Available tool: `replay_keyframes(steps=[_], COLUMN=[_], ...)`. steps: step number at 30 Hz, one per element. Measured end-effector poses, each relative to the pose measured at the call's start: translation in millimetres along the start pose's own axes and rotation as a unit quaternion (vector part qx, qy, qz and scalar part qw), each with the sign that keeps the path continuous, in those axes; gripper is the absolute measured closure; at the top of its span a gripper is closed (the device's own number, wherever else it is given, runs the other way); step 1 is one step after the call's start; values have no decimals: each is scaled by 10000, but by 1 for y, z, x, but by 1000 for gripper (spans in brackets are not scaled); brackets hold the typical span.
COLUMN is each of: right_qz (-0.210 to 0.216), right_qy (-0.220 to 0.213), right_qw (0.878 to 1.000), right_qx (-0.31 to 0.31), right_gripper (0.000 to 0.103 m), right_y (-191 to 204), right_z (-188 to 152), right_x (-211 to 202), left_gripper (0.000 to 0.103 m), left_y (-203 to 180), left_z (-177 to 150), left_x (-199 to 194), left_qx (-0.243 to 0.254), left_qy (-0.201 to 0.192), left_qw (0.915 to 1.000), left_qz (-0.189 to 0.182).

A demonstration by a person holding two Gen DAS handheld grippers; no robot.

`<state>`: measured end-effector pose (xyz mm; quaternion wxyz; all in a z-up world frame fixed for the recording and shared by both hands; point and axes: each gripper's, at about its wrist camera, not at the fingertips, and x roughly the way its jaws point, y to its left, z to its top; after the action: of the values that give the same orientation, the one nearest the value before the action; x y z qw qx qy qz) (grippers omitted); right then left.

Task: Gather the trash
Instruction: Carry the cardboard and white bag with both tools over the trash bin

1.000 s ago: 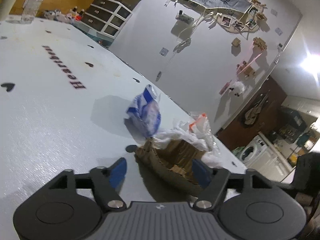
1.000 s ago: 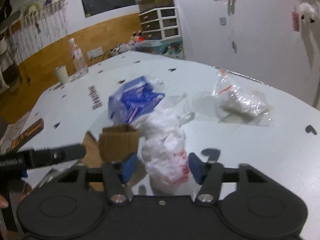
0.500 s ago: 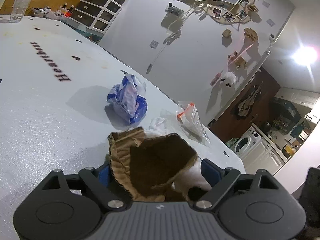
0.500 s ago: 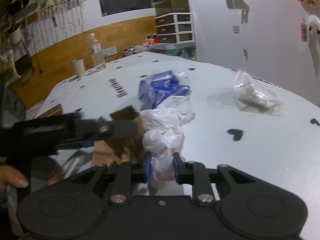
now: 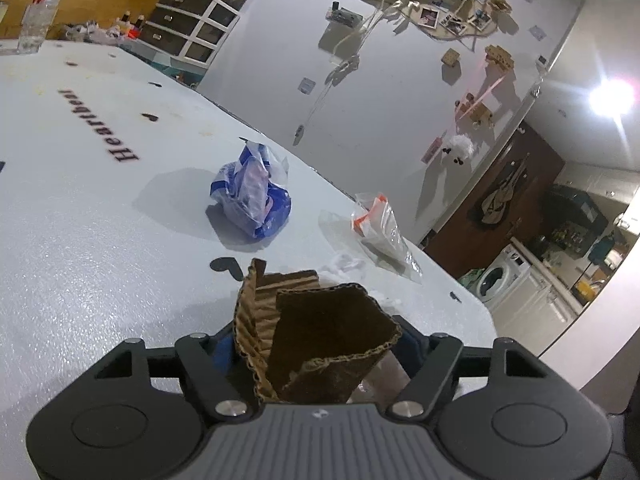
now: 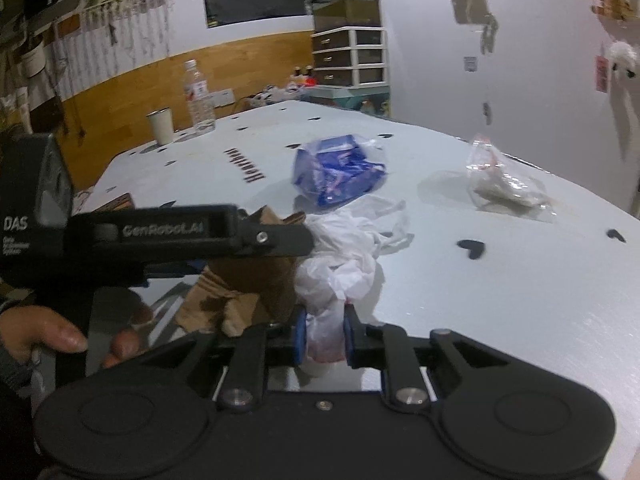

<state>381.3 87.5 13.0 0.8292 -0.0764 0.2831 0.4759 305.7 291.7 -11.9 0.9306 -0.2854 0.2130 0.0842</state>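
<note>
A crumpled brown cardboard piece (image 5: 328, 332) stands between the pads of my left gripper (image 5: 314, 348), whose jaws are closing and press on its two sides. In the right wrist view the same cardboard (image 6: 256, 280) hangs under the left gripper's black finger (image 6: 224, 236). My right gripper (image 6: 323, 340) is closing its jaws on a pinched end of the white plastic bag (image 6: 344, 256), which trails onto the table. A blue-and-white bag (image 5: 252, 196) (image 6: 340, 172) and a clear bag with orange trim (image 5: 380, 224) (image 6: 500, 180) lie farther out.
The pale table (image 5: 80, 240) carries black hearts and lettering; its edge runs close on the right. A water bottle (image 6: 198, 96) and a metal cup (image 6: 160, 126) stand at the far end. A person's hand (image 6: 60, 332) grips the left tool's handle.
The left gripper moved in over the cardboard and closed on it, tipping it upright. The right jaws narrowed from wide around the white bag to a tight pinch and drew back with it.
</note>
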Motion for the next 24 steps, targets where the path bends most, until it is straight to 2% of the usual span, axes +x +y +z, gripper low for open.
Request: replay_keyframes(steps=[12, 24], right_qz=[-442, -1064], right_qy=[-341, -583], right_qw=[9982, 9920], right_qx=[225, 333], right_gripper=[85, 86], right_y=[-25, -53], right_z=[-18, -40], right_x=[-45, -108], left_gripper=[30, 31], left_y=[-40, -104], left_z=[-19, -52], left_x=[-10, -23], left_qx=[748, 1522], left_qy=[-65, -155], left_qw=[9962, 9878], left_qz=[443, 307])
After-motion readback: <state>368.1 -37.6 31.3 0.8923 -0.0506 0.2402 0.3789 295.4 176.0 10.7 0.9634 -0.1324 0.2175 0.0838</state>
